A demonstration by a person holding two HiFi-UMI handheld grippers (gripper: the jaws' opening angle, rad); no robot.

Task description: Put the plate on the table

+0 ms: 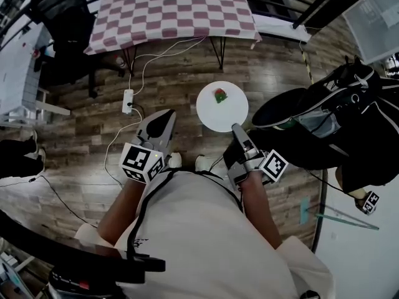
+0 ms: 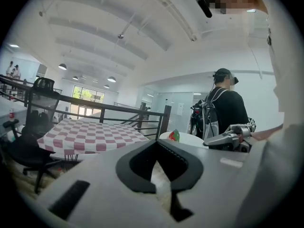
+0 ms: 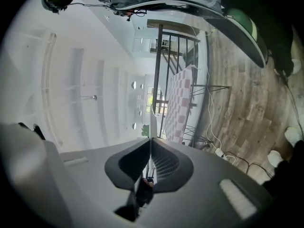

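Table (image 1: 171, 8) top at upper centre is open, with free floor (image 1: 181, 80) below it; chair (image 1: 62, 23) upper left, power strip (image 1: 128, 100) centre left, black bag (image 1: 368, 136) crowding right.

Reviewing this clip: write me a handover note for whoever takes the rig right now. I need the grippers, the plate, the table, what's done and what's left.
Left gripper: jaws together, nothing in them, held beside the right one.
Right gripper: shut on the near rim of the white plate, which is held roughly level.
Plate: in the air over the wooden floor, short of the checkered table. A small red and green item sits on it.
Done: the plate is picked up and carried.
Left: step up to the table, set the plate down flat on the cloth, open the right jaws and draw back. Keep it level, since the item may slide.
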